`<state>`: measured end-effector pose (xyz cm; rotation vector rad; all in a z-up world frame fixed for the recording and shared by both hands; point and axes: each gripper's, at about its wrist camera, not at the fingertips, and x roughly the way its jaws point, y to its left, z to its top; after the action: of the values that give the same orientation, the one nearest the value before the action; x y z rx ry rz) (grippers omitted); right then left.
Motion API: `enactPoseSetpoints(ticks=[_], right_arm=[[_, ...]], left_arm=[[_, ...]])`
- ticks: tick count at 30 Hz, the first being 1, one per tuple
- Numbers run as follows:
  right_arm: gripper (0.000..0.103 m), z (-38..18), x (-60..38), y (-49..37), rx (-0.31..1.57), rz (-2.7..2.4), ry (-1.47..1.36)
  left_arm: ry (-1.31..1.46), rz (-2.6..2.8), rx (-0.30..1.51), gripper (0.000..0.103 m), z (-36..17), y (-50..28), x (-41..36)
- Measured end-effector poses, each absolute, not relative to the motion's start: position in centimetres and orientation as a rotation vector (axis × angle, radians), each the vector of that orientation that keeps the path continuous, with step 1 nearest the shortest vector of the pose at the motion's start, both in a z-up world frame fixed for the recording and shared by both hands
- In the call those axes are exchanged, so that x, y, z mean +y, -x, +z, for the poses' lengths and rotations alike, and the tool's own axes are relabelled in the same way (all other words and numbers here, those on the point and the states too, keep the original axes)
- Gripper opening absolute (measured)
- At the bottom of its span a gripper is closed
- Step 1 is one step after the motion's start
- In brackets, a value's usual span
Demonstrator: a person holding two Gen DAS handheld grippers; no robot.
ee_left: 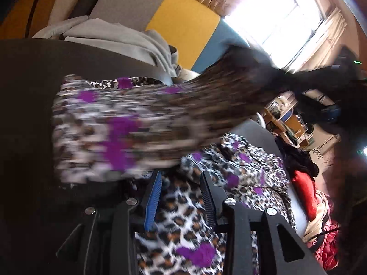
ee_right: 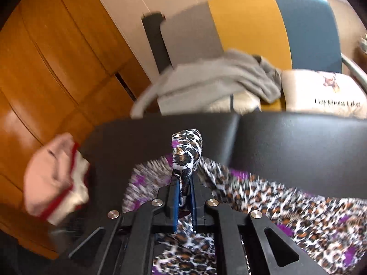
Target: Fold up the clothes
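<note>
Right gripper [ee_right: 183, 191] clamped on bunched fold of leopard-print garment [ee_right: 286, 206], rest trailing below over dark bench [ee_right: 298, 137]. Left gripper [ee_left: 181, 197] parted, cloth beneath, ungripped. Soft, light, limp; best pinched at hem or corner.
</note>
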<state>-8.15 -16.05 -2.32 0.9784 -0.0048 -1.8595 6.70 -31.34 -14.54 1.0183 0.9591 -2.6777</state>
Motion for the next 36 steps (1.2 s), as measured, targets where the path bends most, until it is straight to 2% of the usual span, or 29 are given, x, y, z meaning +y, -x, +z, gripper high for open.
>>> enactPoseSetpoints(ticks=[4, 7, 18, 23, 25, 29, 32, 34, 36], right_arm=[[0.008, 0.8, -13.0, 8.7, -0.085, -1.897, -0.910], [0.008, 0.8, -9.7, 9.6, -0.125, -1.965, -0.911], [0.009, -11.6, 2.6, 12.4, -0.376, -2.107, -1.246], [0.009, -12.7, 4.0, 12.7, -0.487, -2.094, -1.239], [0.009, -12.7, 4.5, 12.8, -0.500, -2.096, -1.234], [0.014, -14.3, 5.5, 13.5, -0.506, -2.065, -1.286], [0.024, -14.3, 6.3, 13.4, -0.529, -2.067, -1.242], [0.033, -13.8, 6.0, 13.6, -0.522, -2.063, -1.213], [0.036, -13.6, 5.1, 14.0, -0.480, -2.037, -1.209]], left_arm=[[-1.029, -2.636, 0.928, 0.035, -15.0, -5.9, -32.5], [-1.005, -2.619, 0.952, 0.035, -15.1, -6.3, -33.2], [-1.074, -2.619, 0.762, 0.035, -15.3, -7.3, -31.7], [-1.129, -2.596, 0.586, 0.035, -15.3, -7.2, -30.9], [-1.149, -2.584, 0.574, 0.035, -15.1, -7.5, -30.8], [-1.151, -2.581, 0.620, 0.035, -14.2, -8.7, -30.8], [-1.119, -2.601, 0.647, 0.035, -13.2, -9.7, -30.7], [-1.053, -2.633, 0.637, 0.035, -12.0, -9.8, -30.5], [-0.993, -2.661, 0.653, 0.035, -11.0, -9.1, -30.6]])
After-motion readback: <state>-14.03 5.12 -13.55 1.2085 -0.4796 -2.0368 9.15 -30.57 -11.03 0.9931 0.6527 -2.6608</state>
